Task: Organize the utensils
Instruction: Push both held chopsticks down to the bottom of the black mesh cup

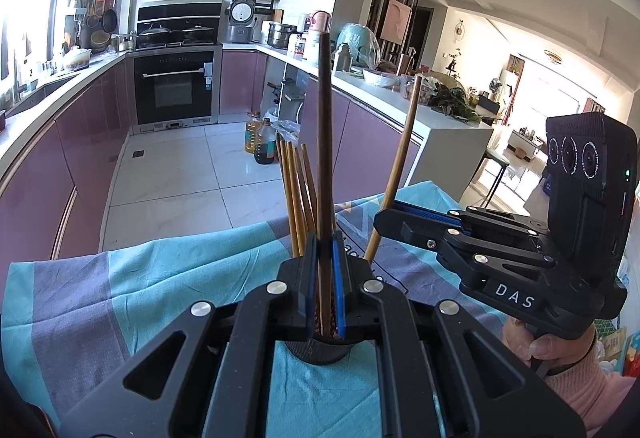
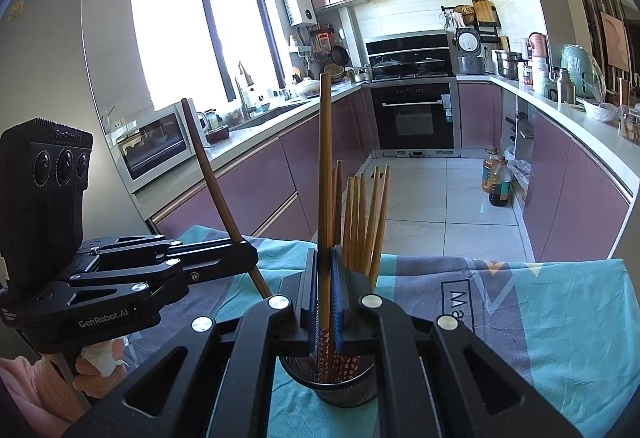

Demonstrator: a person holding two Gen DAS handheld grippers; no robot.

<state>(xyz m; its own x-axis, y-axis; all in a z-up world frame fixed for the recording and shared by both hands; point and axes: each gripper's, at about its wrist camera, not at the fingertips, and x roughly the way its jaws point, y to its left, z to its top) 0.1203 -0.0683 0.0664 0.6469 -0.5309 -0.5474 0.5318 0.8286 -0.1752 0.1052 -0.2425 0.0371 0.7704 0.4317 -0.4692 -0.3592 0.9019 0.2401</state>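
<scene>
Two tools meeting over the black mesh holder [image 2: 344,394], both clamped shut. Left tool [image 1: 325,250] pinching the dark chopstick [image 1: 325,118], lower end down inside the holder. Right tool [image 2: 325,266] pinching the lighter chopstick [image 2: 325,158], patterned lower end likewise in the holder. Upper ends of the two leaning apart. Bundle of chopsticks [image 2: 362,222] standing in the same holder, just behind the pads. Holder upright on the blue-and-grey cloth [image 2: 520,298].
</scene>
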